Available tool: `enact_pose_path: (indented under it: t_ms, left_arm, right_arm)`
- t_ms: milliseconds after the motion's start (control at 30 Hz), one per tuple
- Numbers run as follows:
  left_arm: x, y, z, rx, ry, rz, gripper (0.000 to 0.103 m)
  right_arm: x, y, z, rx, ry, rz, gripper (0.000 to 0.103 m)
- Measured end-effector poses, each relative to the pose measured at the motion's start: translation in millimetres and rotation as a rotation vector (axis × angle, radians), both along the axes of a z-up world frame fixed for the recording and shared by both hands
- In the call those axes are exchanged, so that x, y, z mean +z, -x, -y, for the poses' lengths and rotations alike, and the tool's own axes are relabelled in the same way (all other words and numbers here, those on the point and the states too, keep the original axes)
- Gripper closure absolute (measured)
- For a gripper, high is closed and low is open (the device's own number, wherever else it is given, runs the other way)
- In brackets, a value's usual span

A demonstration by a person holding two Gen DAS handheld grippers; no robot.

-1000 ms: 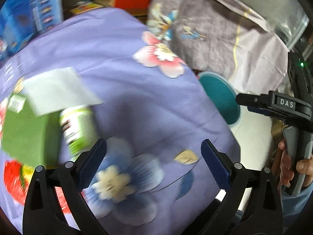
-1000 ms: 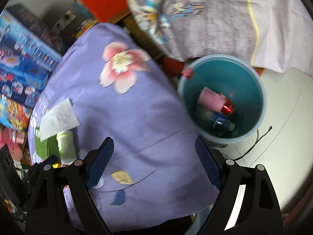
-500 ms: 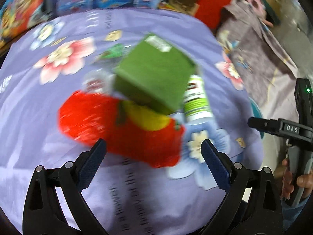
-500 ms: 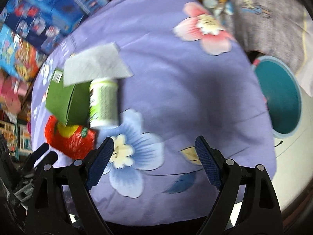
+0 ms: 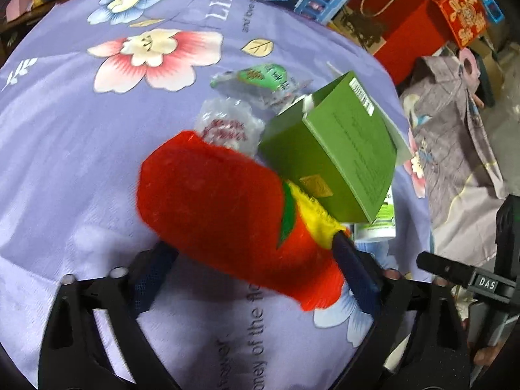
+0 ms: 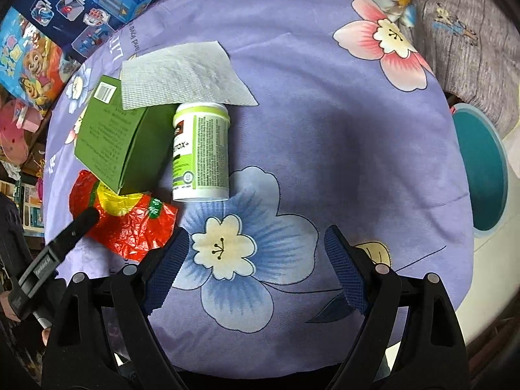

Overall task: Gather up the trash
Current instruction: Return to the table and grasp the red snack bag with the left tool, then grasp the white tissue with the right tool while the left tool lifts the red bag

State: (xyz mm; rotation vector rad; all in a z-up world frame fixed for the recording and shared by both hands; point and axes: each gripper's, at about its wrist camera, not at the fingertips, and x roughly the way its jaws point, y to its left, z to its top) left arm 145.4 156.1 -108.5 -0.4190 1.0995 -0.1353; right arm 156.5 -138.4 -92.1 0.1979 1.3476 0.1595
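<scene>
A: Right, left wrist view first. What step is this?

B: A pick-up, I'd say. The left gripper [image 5: 253,260] has its jaws closing around a red wrapper [image 5: 227,208]. The wrapper lies between them, its yellow end at the right jaw, but I can't see the pads pressing yet.

A: And beyond the jaws?

B: A green box [image 5: 344,159] just past the right jaw, resting partly on the wrapper. Farther out, two clear plastic bags [image 5: 227,126], crinkled and thin. Everything sits on a bench under a purple cloth [image 5: 81,162] with printed flowers.

A: Right wrist view?

B: The right gripper [image 6: 253,269] is released, jaws wide, nothing between them but cloth. Ahead and left of its jaws lies a white bottle [image 6: 201,152] on its side, a smooth cylinder with a green label. Left of that is the stiff cardboard box, a paper towel [image 6: 182,74] draped over its far edge, soft and dimpled. The teal bin [image 6: 477,172] stands well off to the right, beside the bench.

A: Next move?

B: Probably a firm pinch, then pulling the foil-like wrapper from under the box without dragging it.
</scene>
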Motion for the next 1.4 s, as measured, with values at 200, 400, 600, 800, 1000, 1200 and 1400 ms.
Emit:
enact_pose_path:
  t_ms: [200, 400, 600, 800, 1000, 1200, 1400]
  left_arm:
    - [8.2, 1.3, 11.8, -0.038, -0.032, 0.057, 0.082]
    - [10.7, 7.5, 24.7, -0.097, -0.045, 0.070, 0.085]
    - [16.3, 11.3, 36.8, -0.140, -0.059, 0.084, 0.096]
    - [58.0, 19.0, 24.0, -0.147, -0.080, 0.170, 0.098]
    - [92.7, 10.2, 7.4, -0.152, -0.044, 0.238, 0.098]
    - [82.2, -21.1, 4.0, -0.176, -0.060, 0.217, 0.098]
    - [56.3, -53.3, 9.4, -0.209, -0.063, 0.152, 0.087]
  right_arm:
    - [-3.1, -0.9, 6.1, -0.019, 0.004, -0.012, 0.022]
    - [-4.4, -0.1, 6.0, -0.017, -0.009, -0.013, 0.022]
    - [-0.5, 4.8, 1.7, 0.000, -0.017, -0.007, 0.022]
    - [24.4, -7.1, -4.4, 0.013, -0.028, 0.050, 0.022]
    - [44.6, -45.8, -18.9, 0.029, -0.111, 0.113, 0.022]
    - [34.5, -100.8, -38.0, 0.023, -0.209, 0.098, 0.022]
    - [0.7, -147.5, -57.3, 0.048, -0.233, 0.035, 0.022]
